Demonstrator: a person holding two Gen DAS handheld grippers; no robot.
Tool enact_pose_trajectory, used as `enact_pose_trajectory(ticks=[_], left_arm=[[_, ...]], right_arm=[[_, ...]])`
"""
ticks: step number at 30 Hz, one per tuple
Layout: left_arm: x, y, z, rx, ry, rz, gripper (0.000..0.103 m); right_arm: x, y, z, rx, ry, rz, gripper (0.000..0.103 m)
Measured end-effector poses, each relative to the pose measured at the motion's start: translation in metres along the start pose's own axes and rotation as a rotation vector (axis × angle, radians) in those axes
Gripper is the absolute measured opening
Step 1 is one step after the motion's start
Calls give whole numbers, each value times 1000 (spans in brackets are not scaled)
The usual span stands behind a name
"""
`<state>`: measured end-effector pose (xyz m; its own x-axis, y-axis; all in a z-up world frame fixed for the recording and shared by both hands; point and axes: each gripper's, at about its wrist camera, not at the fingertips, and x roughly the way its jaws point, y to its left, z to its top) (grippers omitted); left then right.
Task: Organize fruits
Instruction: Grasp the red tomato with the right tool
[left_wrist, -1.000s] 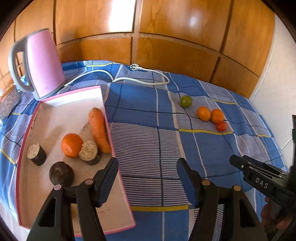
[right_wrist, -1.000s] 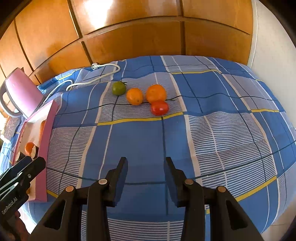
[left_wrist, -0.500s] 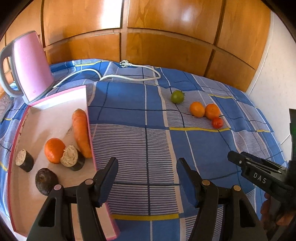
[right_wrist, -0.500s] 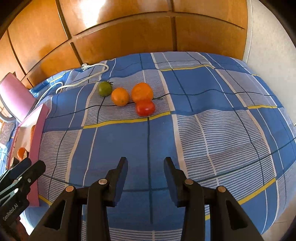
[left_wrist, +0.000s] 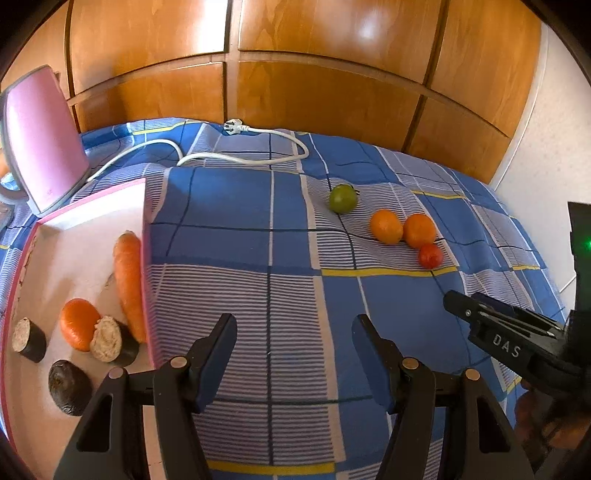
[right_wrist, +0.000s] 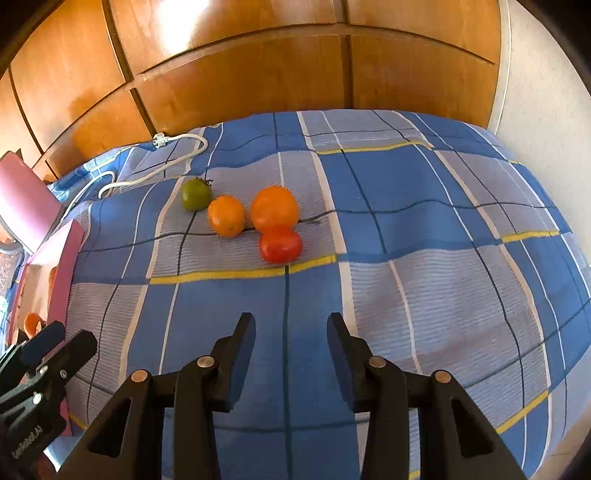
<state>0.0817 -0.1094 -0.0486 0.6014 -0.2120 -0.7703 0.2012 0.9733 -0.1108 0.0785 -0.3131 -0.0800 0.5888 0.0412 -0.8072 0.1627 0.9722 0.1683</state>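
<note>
A green tomato, two oranges and a red tomato lie together on the blue checked cloth. My right gripper hovers open just short of the red tomato, nothing between its fingers. My left gripper stands open over bare cloth, right of a pink-rimmed tray. The tray holds a carrot, an orange and dark cut pieces. In the left wrist view the same fruits lie far ahead to the right, and the right gripper shows at the right edge.
A pink kettle stands behind the tray at the back left, and its white cord with plug loops across the cloth. Wooden panels close the back. A white wall is at the right.
Both grippers have moved forward and rightward over the cloth; the fruit cluster looks nearer and the tray has slid left in view. Neither gripper's opening has changed.
</note>
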Motion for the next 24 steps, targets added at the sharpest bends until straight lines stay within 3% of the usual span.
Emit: enact_pose_trajectory(ticks=[24], left_arm=[[37, -11, 23, -24, 33, -19, 65]], right_arm=[[45, 6, 42, -46, 19, 9, 40]])
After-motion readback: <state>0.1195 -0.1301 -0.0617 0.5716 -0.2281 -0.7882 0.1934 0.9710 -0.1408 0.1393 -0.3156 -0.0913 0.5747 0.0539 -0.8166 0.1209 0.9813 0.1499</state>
